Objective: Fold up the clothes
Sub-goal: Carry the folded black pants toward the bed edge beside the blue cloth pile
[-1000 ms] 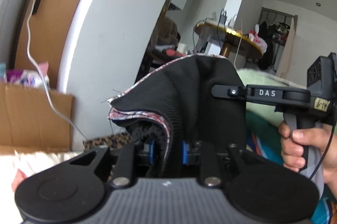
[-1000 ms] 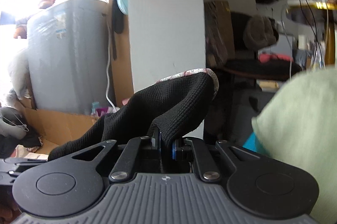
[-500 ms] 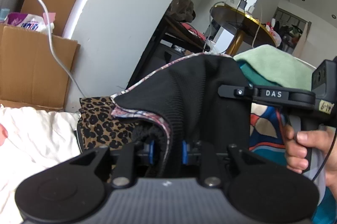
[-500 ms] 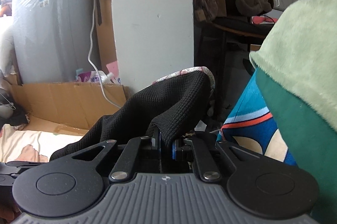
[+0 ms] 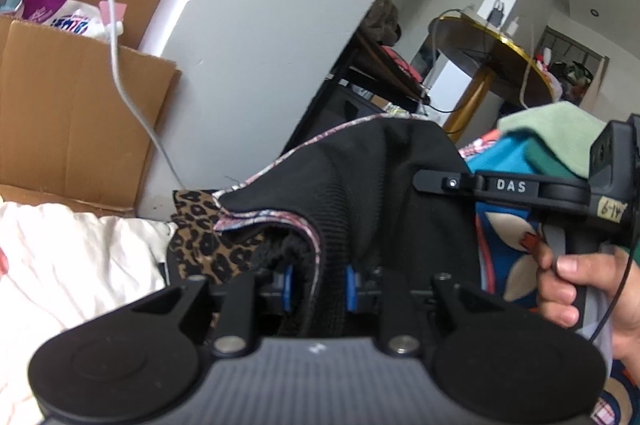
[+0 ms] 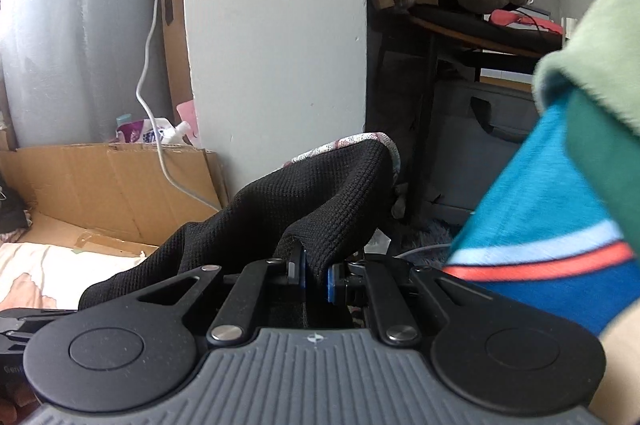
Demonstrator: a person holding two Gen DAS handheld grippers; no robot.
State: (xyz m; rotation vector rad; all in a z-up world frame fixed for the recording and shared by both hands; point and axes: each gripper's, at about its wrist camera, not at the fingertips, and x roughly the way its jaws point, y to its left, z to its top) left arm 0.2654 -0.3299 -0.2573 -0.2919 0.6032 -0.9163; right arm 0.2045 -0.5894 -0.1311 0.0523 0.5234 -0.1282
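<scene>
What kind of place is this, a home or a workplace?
Probably a lived-in home: a round gold-rimmed table, a cardboard box against the white pillar, and piled clothes on all sides.

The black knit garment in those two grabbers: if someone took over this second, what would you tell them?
Left gripper: shut on the black knit garment, gripping a bunched edge with its patterned lining showing.
Right gripper: shut on the same garment, a thinner fold.
The garment hangs stretched between both, above the white bedding; a leopard-print cloth lies just behind it.
A pile of other clothes, with a light green cloth on top, sits to the right.
Done: garment picked up at two points.
Left: lay it flat, fold it.
</scene>
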